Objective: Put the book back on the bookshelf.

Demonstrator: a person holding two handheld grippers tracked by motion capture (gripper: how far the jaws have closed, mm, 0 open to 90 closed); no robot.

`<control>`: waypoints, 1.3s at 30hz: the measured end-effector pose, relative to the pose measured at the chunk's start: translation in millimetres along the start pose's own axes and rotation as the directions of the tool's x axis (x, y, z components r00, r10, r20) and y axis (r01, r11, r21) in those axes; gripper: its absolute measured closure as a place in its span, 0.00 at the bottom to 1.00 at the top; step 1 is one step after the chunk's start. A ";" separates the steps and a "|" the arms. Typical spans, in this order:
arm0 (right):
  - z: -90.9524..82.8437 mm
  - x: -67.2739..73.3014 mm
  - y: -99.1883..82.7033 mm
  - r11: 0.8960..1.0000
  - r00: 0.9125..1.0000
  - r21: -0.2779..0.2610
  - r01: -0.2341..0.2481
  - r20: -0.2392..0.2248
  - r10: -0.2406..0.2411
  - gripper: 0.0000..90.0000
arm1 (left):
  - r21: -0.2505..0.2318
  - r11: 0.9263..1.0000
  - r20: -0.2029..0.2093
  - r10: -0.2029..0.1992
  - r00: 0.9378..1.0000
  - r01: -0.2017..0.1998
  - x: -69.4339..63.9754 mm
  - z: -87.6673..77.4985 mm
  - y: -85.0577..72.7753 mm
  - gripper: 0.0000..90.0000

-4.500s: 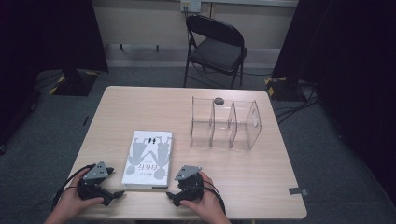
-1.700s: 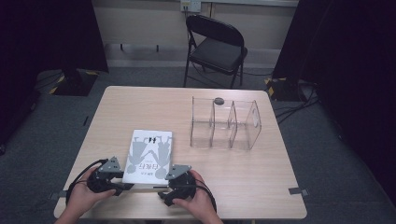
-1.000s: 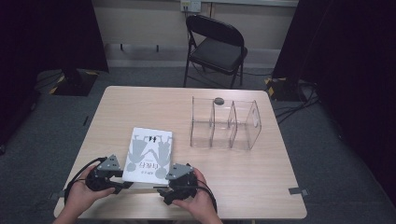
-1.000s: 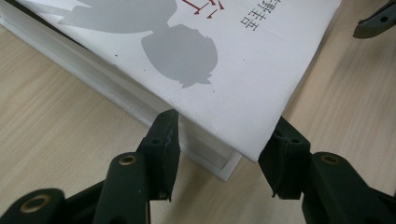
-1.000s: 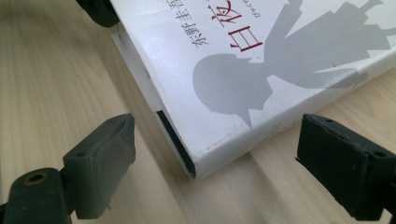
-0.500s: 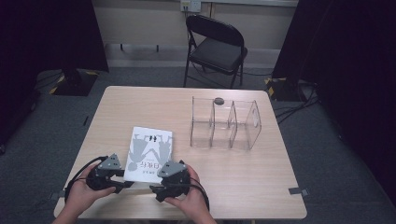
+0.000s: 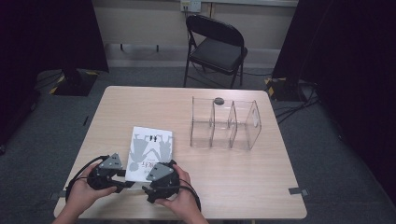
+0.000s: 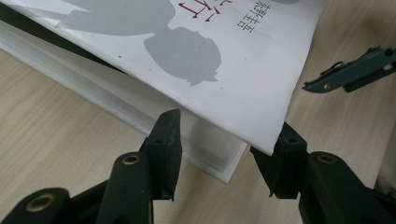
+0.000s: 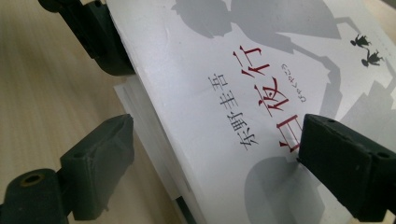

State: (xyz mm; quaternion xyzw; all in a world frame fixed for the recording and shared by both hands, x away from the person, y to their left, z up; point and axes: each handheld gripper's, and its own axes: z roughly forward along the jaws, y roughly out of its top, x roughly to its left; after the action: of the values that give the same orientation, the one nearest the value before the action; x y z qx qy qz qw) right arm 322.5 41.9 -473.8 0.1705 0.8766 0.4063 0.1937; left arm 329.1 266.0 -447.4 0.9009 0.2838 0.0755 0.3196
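A white book (image 7: 150,148) with grey silhouettes and red lettering lies flat near the table's front edge. In the high view my left gripper (image 7: 124,183) sits at the book's near left corner. My right gripper (image 7: 148,185) sits close beside it at the near edge. In the left gripper view the left gripper (image 8: 229,128) is open astride the corner of the book (image 8: 224,70), whose cover is lifted off the pages. In the right gripper view the right gripper (image 9: 215,135) is open, one jaw beside the page block and one over the cover (image 9: 261,93).
A clear acrylic divider rack (image 7: 225,123) stands on the right half of the wooden table (image 7: 261,177), with a small dark round thing (image 7: 218,100) behind it. A black folding chair (image 7: 215,49) stands beyond the far edge.
My right gripper has slid left along the front edge to the book's near edge, close to the left gripper. The left gripper has stayed at the corner.
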 end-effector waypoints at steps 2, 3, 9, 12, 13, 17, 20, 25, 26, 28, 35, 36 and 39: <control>2.1 3.3 0.4 1.000 1.000 0.002 0.018 0.026 -0.018 0.11 | 0.007 1.000 -0.003 0.003 1.000 -0.003 -0.3 -0.5 0.7 0.59; 3.2 5.0 0.5 1.000 0.999 -0.001 0.020 0.038 -0.020 0.11 | 0.008 1.000 -0.003 0.003 1.000 -0.003 -0.4 -0.5 0.9 0.59; 7.4 11.9 -0.5 0.998 0.993 0.002 0.060 0.098 -0.060 0.10 | 0.005 1.000 -0.008 -0.008 1.000 0.008 -1.8 -0.3 1.9 0.59; 8.1 13.1 0.8 0.998 0.993 0.012 0.057 0.107 -0.058 0.10 | 0.007 1.000 -0.011 -0.008 1.000 0.009 -2.2 -0.8 2.4 0.59; 8.4 12.5 1.8 0.998 0.992 0.016 0.059 0.106 -0.061 0.10 | 0.002 1.000 -0.009 -0.005 1.000 0.005 -2.1 -0.8 2.7 0.59; 12.0 13.5 6.1 0.998 0.990 0.029 0.049 0.130 -0.052 0.10 | 0.002 1.000 -0.010 -0.007 1.000 0.007 -2.9 -1.5 3.8 0.59; 16.1 14.6 7.6 0.998 0.985 0.031 0.062 0.158 -0.066 0.10 | 0.004 1.000 -0.007 -0.002 1.000 0.002 -3.8 -1.1 4.6 0.60; 19.4 15.4 7.8 0.997 0.981 0.034 0.071 0.178 -0.076 0.10 | 0.015 1.000 0.000 0.000 1.000 0.000 -4.2 0.1 4.9 0.60; 19.8 15.3 7.5 0.997 0.980 0.034 0.074 0.180 -0.079 0.10 | 0.023 1.000 0.000 0.013 1.000 -0.013 -3.7 0.4 4.8 0.60; 20.6 15.3 6.9 0.996 0.978 0.038 0.086 0.188 -0.092 0.10 | 0.020 1.000 0.000 0.009 1.000 -0.009 -4.6 1.4 4.8 0.60; 21.5 16.9 6.9 0.992 0.969 0.044 0.118 0.213 -0.125 0.16 | 0.012 1.000 0.002 0.001 1.000 -0.001 -5.1 1.1 5.1 0.60; 20.7 18.0 6.8 0.990 0.967 0.032 0.134 0.214 -0.138 0.18 | 0.010 1.000 0.002 0.005 1.000 -0.005 -4.8 0.7 5.3 0.60; 18.5 18.8 8.1 0.988 0.966 0.031 0.150 0.207 -0.154 0.24 | -0.001 1.000 0.005 -0.002 1.000 0.002 -4.5 0.4 4.7 0.60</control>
State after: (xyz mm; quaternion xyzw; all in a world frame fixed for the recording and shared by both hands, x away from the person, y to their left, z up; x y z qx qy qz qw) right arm 316.3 67.4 -482.2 0.1459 0.8650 0.3633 0.3138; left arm 327.7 260.3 -444.6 0.9006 0.2838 0.0730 0.3210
